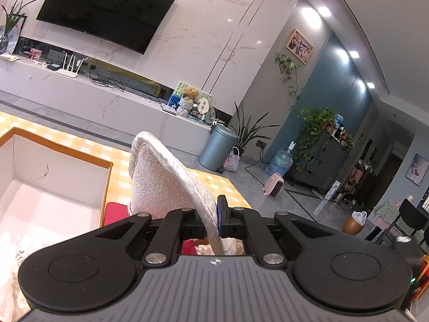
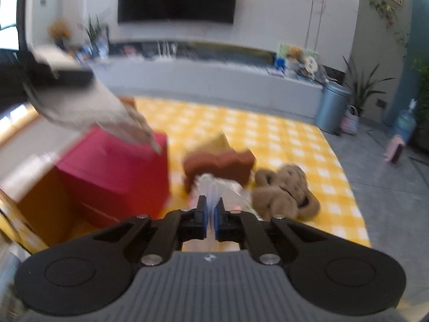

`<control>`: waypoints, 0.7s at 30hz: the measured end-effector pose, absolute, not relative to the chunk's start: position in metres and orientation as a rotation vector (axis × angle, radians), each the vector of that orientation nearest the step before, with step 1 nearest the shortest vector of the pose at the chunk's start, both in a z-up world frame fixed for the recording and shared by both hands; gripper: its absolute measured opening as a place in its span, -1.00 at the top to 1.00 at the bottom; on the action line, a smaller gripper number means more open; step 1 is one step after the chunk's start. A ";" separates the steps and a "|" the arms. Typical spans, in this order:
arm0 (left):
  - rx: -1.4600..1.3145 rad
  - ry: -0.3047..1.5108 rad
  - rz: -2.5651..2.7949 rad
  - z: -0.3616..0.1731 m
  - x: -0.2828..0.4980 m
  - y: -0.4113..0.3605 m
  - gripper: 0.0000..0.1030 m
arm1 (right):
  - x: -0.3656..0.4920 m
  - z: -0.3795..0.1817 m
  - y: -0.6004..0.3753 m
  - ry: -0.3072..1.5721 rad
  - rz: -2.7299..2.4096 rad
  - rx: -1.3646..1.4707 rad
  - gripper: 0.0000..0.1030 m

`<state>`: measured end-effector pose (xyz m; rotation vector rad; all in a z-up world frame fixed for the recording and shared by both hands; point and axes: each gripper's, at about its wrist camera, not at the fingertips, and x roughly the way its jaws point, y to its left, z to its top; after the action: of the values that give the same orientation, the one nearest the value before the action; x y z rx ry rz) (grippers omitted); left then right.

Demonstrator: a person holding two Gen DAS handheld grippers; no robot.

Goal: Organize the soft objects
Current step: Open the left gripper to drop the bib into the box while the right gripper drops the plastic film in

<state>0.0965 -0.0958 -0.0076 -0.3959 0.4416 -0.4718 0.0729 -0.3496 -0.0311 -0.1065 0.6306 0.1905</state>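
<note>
Left tongs: clenched on the pale velvety edge of a pink fleecy cushion, held upright beside an open orange-rimmed cardboard box.

Right tongs: clenched on a thin clear crinkled plastic wrapper, above the yellow-and-white checked mat.

On mat: red box, brown wavy sponge, tan plush toy.

Right wrist view is motion-blurred: the clear thing pinched in the right gripper can't be identified. Beside it, brown plush is smeared. White box cut off at the left edge.
</note>
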 end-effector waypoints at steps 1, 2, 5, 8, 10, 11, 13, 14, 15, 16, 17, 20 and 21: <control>-0.398 0.439 -0.472 -0.007 0.096 -0.095 0.88 | 0.071 -0.027 -0.352 0.621 0.209 -0.067 0.96; -0.398 0.437 -0.472 -0.006 0.096 -0.095 0.88 | 0.069 -0.023 -0.357 0.611 0.228 -0.024 0.96; -0.386 0.418 -0.484 -0.002 0.092 -0.095 0.88 | 0.066 -0.017 -0.369 0.594 0.270 0.080 0.96; -0.371 0.389 -0.488 0.006 0.085 -0.094 0.88 | 0.066 -0.013 -0.377 0.575 0.283 0.156 0.96; -0.365 0.381 -0.489 0.015 0.083 -0.093 0.88 | 0.064 -0.010 -0.378 0.562 0.289 0.191 0.96; -0.359 0.377 -0.489 0.019 0.082 -0.093 0.88 | 0.062 -0.009 -0.379 0.554 0.293 0.209 0.96; -0.352 0.366 -0.473 0.027 0.080 -0.090 0.88 | 0.058 -0.006 -0.381 0.538 0.296 0.250 0.96; -0.350 0.359 -0.462 0.032 0.079 -0.089 0.88 | 0.056 -0.004 -0.382 0.531 0.306 0.264 0.96; -0.349 0.349 -0.458 0.036 0.078 -0.087 0.88 | 0.055 -0.003 -0.381 0.525 0.319 0.278 0.96; -0.344 0.335 -0.463 0.040 0.077 -0.084 0.88 | 0.055 -0.002 -0.382 0.526 0.335 0.287 0.96; -0.340 0.323 -0.468 0.045 0.075 -0.082 0.88 | 0.055 0.000 -0.381 0.525 0.342 0.290 0.96; -0.342 0.324 -0.453 0.058 0.074 -0.073 0.88 | 0.053 0.010 -0.374 0.519 0.333 0.280 0.96; -0.341 0.327 -0.449 0.062 0.074 -0.068 0.88 | 0.052 0.014 -0.372 0.514 0.344 0.285 0.96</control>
<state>0.0739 -0.0681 0.0617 -0.3412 0.3270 -0.4491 0.0520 -0.3720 0.0138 0.2847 0.5136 0.3436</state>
